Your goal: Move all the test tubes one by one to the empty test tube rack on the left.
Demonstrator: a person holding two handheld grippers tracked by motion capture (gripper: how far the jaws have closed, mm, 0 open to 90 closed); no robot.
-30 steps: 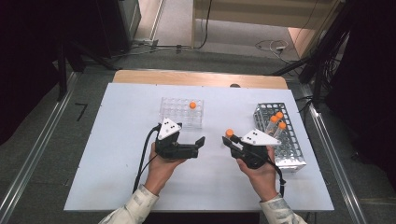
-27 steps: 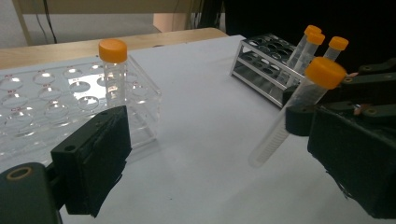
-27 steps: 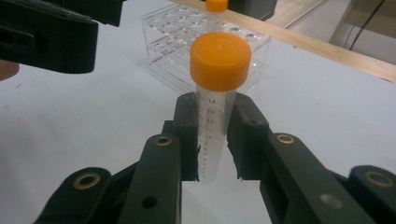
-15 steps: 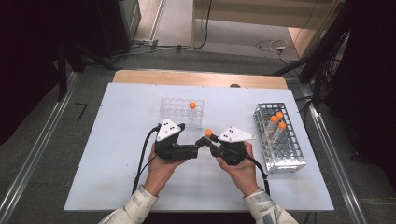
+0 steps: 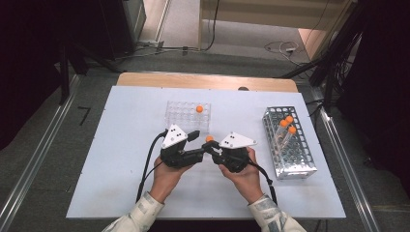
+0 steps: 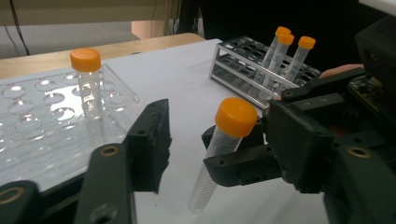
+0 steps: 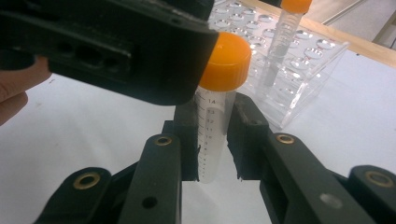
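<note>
My right gripper [image 5: 211, 146] [image 7: 212, 140] is shut on a clear tube with an orange cap [image 5: 209, 139] [image 7: 226, 58] and holds it upright at mid table. My left gripper [image 5: 195, 145] [image 6: 217, 128] faces it, open. The held tube [image 6: 236, 116] stands between the left gripper's spread jaws, apart from them in the left gripper view. In the right gripper view one left jaw lies close beside the cap. A clear plastic rack [image 5: 181, 112] [image 6: 42, 116] behind the grippers holds one orange-capped tube [image 5: 199, 109] [image 6: 86, 79] [image 7: 285, 32].
A metal wire rack [image 5: 290, 154] [image 6: 243, 65] at the right carries three orange-capped tubes [image 5: 286, 124] [image 6: 285, 44]. The white table top [image 5: 116, 145] ends at a wooden strip at the back. Cables trail from both grippers toward the person.
My right gripper has carried the tube leftward from beside the metal rack to the left gripper's jaws. The left gripper has stayed almost in place.
</note>
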